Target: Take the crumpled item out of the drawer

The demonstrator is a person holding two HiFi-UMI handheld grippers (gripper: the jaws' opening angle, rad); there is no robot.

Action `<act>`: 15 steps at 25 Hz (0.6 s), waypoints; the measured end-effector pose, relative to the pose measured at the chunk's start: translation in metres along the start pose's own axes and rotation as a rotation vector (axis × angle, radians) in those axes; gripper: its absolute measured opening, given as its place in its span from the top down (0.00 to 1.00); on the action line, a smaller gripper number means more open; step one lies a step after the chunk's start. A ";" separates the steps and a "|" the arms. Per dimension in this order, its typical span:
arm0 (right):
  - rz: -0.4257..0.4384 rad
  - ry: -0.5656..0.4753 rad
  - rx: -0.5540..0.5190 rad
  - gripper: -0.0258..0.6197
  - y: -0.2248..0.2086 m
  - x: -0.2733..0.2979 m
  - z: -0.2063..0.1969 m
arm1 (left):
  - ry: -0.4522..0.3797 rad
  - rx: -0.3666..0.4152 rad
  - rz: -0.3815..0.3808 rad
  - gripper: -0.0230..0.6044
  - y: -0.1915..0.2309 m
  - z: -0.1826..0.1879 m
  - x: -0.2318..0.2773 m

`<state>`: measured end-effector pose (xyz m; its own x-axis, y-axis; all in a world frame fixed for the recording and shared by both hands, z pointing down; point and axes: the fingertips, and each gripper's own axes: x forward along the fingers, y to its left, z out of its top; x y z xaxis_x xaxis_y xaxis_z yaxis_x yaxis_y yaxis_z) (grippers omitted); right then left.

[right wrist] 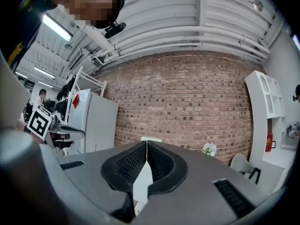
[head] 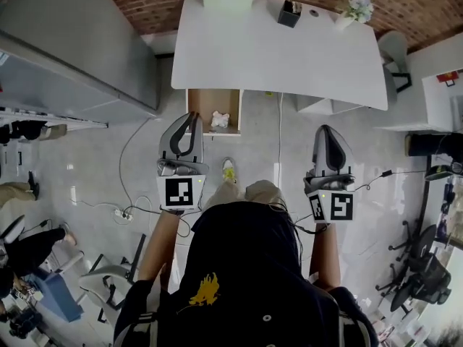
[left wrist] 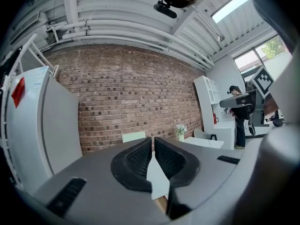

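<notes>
A wooden drawer point(head: 192, 107) stands pulled out from under the left front of the white table point(head: 275, 49). Inside it, near its right front, lies a crumpled white item point(head: 220, 119). My left gripper point(head: 192, 118) is held just left of that item, over the drawer's front edge, with its jaws together and nothing between them. My right gripper point(head: 323, 130) is over the floor well to the right of the drawer, also shut and empty. In the left gripper view the left gripper point(left wrist: 153, 142) points at the brick wall, as does the right gripper point(right wrist: 146, 145) in its own view.
A tall grey cabinet point(head: 72, 42) stands left of the table. On the table are a black holder point(head: 289, 11) and a small flower pot point(head: 357, 7). A white chair point(head: 394, 53) and white shelving stand to the right. Cables and a power strip point(head: 121, 212) lie on the floor.
</notes>
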<state>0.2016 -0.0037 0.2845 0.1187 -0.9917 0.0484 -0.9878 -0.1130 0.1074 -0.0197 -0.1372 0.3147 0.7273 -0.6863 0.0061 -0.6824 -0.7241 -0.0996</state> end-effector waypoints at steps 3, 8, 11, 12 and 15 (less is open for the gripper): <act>-0.003 0.019 0.015 0.91 -0.019 0.020 -0.011 | 0.033 -0.002 -0.013 0.91 -0.004 -0.006 0.025; 0.034 0.029 0.039 0.91 -0.050 0.055 -0.024 | 0.072 0.034 -0.001 0.91 -0.014 -0.011 0.061; 0.062 0.026 0.068 0.91 -0.056 0.071 -0.021 | 0.114 0.015 0.015 0.91 -0.019 -0.021 0.070; 0.068 0.022 0.076 0.91 -0.057 0.076 -0.018 | 0.129 0.014 0.016 0.91 -0.020 -0.025 0.073; 0.088 0.025 0.066 0.91 -0.065 0.090 -0.024 | 0.174 0.024 0.004 0.91 -0.023 -0.042 0.086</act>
<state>0.2786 -0.0845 0.3055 0.0334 -0.9963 0.0796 -0.9989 -0.0306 0.0364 0.0560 -0.1825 0.3594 0.6996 -0.6920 0.1780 -0.6817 -0.7211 -0.1241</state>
